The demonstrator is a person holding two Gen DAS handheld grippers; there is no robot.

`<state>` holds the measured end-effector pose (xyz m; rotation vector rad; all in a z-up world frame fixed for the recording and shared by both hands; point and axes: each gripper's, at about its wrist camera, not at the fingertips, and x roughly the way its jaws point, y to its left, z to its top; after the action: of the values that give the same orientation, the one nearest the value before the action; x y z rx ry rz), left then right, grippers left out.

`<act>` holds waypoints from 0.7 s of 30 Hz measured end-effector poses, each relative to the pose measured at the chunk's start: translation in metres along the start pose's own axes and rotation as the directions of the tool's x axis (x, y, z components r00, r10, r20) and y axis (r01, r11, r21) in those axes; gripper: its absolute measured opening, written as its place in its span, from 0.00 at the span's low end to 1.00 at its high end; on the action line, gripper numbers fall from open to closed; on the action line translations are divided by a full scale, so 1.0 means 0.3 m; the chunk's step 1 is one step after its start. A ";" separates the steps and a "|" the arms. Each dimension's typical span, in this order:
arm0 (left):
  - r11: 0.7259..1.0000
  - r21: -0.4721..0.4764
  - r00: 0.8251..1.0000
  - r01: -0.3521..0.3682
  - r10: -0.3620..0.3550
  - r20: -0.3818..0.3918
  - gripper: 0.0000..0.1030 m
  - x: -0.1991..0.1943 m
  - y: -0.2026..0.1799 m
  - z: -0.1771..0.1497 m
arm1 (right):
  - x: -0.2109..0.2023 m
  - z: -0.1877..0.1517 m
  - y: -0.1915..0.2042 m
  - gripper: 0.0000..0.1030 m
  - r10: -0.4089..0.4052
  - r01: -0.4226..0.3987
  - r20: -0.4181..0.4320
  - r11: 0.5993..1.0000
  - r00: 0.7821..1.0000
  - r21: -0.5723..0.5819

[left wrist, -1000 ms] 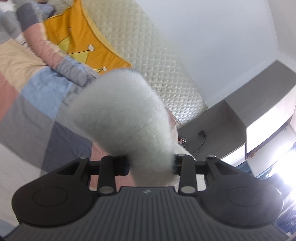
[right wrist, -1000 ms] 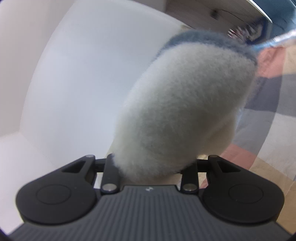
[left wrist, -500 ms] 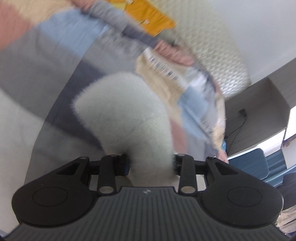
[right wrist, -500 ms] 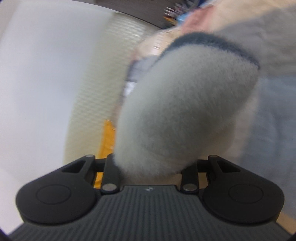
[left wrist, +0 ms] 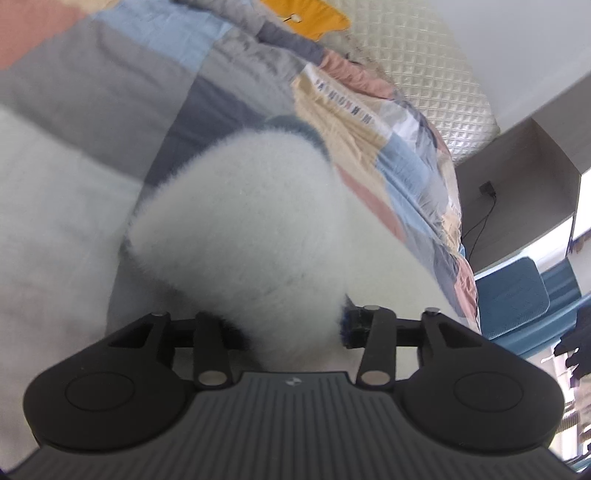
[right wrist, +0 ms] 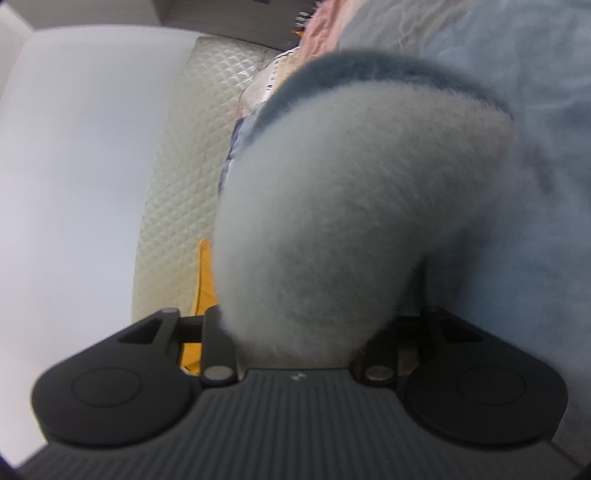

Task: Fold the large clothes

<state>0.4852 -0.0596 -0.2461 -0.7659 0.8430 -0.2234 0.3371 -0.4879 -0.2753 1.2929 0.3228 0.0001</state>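
**Fleece garment between both sets of jaws, over the bed**

Left wrist view: The left gripper [left wrist: 291, 325] has a thick bunch of white fleece garment [left wrist: 251, 229] between its jaws, which are opening at this moment. The fabric fills the gap and hides both pads, so whether they still press on it cannot be told. A dark blue-grey trim runs along the top edge of the bunch. More of the same white fleece lies spread at the left, on the bed. Beneath and beyond is a patchwork quilt [left wrist: 110, 92] in grey, blue, pink and cream. Past it stand a quilted cream headboard [left wrist: 424, 62] and an orange pillow [left wrist: 314, 14]. A blue chair [left wrist: 513, 295] stands at the right.

Right wrist view: The right gripper [right wrist: 295, 332] likewise has a fold of the fleece between its jaws, which are opening; the fabric bulges over them and contact with the pads cannot be judged. The dark trim crosses the top of the fold. The headboard shows at the left, against a white wall [right wrist: 74, 166].
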 end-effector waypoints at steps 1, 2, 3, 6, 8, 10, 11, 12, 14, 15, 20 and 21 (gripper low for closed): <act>0.999 -0.047 1.000 0.008 -0.009 -0.017 0.53 -0.003 0.017 0.003 | -0.001 0.003 0.008 0.42 -0.010 0.010 -0.003 1.000 1.000 -0.004; 0.996 -0.086 0.999 0.011 -0.014 -0.029 0.56 -0.011 0.030 0.004 | -0.001 0.007 0.016 0.43 -0.022 0.022 -0.008 1.000 1.000 0.007; 0.995 -0.103 0.999 0.005 -0.009 -0.039 0.57 -0.026 0.035 0.004 | 0.001 0.007 0.026 0.44 -0.032 0.032 -0.013 0.999 0.999 0.027; 0.997 -0.071 0.998 -0.042 0.039 -0.053 0.62 -0.090 0.025 -0.001 | -0.014 0.025 0.032 0.45 -0.064 0.066 -0.023 0.995 0.998 0.078; 0.998 -0.026 0.997 -0.061 0.060 -0.053 0.62 -0.152 0.013 -0.008 | -0.053 0.011 0.048 0.45 -0.095 0.097 -0.019 0.992 0.995 0.078; 0.996 0.035 0.996 -0.081 0.082 -0.035 0.62 -0.219 -0.006 -0.018 | -0.119 -0.019 0.085 0.45 -0.131 0.131 0.004 0.990 0.991 0.058; 0.993 0.070 0.995 -0.098 0.100 -0.027 0.62 -0.252 -0.013 -0.023 | -0.147 -0.026 0.098 0.45 -0.158 0.157 0.022 0.986 0.987 0.052; 0.987 0.105 0.992 -0.123 0.125 -0.018 0.62 -0.284 -0.020 -0.026 | -0.185 -0.036 0.116 0.46 -0.196 0.194 0.043 0.980 0.980 0.051; 0.975 0.161 0.988 -0.152 0.151 0.016 0.62 -0.354 -0.039 -0.025 | -0.246 -0.046 0.163 0.45 -0.230 0.227 0.085 0.973 0.969 0.042; 0.971 0.182 0.988 -0.157 0.154 0.027 0.62 -0.390 -0.055 -0.020 | -0.269 -0.063 0.192 0.45 -0.249 0.248 0.116 0.968 0.962 0.019; 0.920 0.352 0.983 -0.173 0.139 0.119 0.62 -0.598 -0.226 0.005 | -0.404 -0.056 0.409 0.45 -0.180 0.225 0.258 0.961 0.949 -0.158; 0.905 0.391 0.983 -0.166 0.119 0.141 0.62 -0.652 -0.271 0.007 | -0.428 -0.060 0.466 0.45 -0.157 0.217 0.280 0.956 0.947 -0.199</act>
<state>0.3666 -0.0259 -0.0740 -0.3245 0.7094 -0.2107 0.2354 -0.4548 -0.1177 1.0158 0.2108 -0.2870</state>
